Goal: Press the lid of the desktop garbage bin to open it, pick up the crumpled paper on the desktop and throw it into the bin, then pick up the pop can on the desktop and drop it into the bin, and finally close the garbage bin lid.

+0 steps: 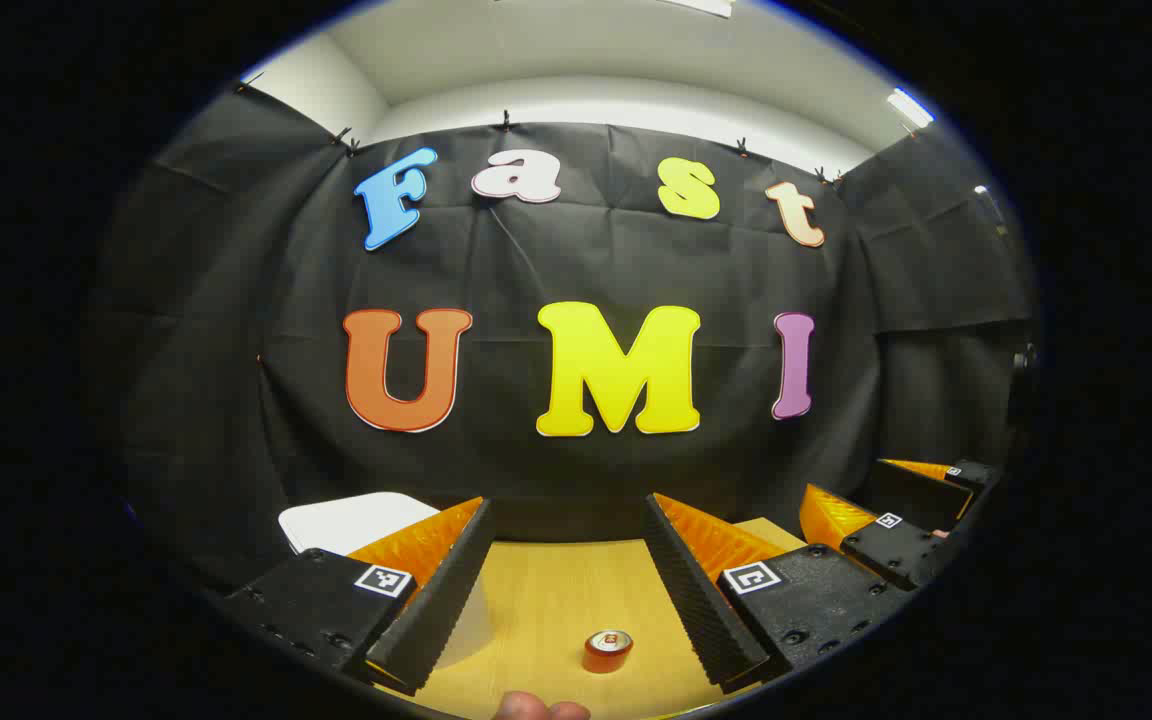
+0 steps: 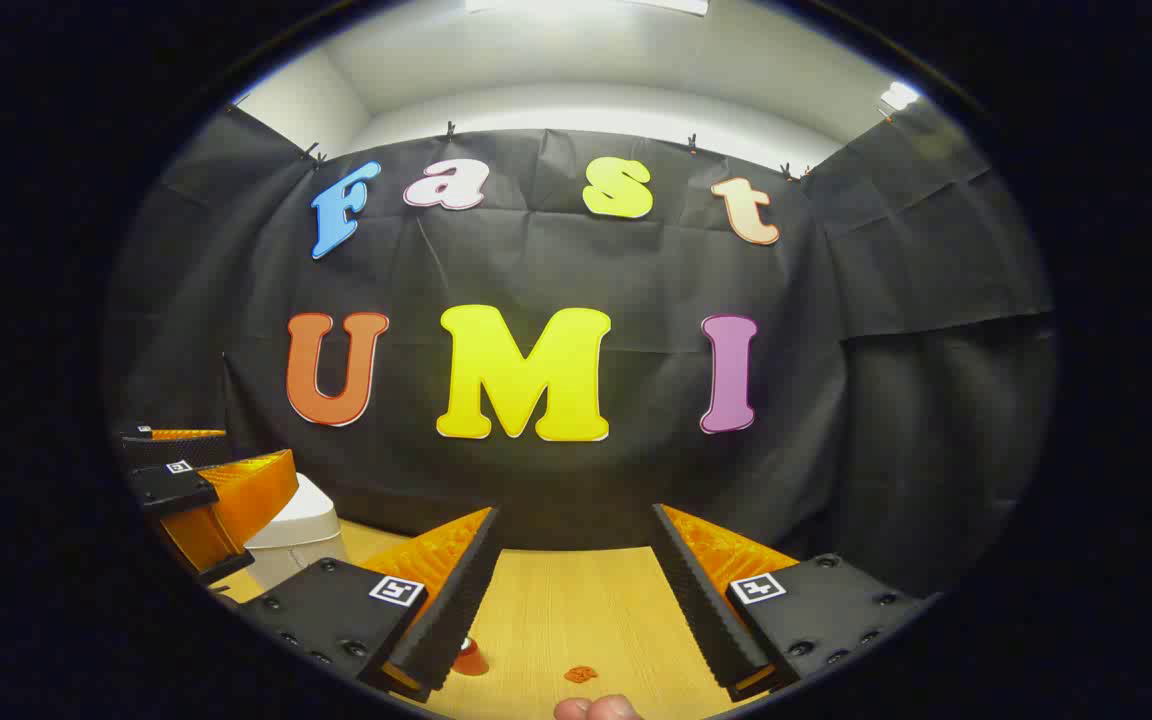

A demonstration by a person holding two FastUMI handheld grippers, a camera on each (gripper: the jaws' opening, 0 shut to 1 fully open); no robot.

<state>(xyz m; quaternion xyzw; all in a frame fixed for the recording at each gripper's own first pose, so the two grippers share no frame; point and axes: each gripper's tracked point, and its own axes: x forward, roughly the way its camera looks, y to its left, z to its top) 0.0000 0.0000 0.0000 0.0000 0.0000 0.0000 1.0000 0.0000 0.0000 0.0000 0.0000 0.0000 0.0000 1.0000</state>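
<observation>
Both the left gripper (image 1: 566,585) and right gripper (image 2: 576,590) hover with fingers apart above the table (image 1: 546,600), the pop can (image 1: 607,651) upright below.

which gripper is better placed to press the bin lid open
Left, probably. The white plastic garbage bin sits just behind the left gripper's own finger, lid shut. From the right gripper, the bin lies off to the side.

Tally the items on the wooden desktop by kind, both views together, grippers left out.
Garbage bin: 1
Pop can: 1
Small orange scrap: 1
Total: 3
</observation>
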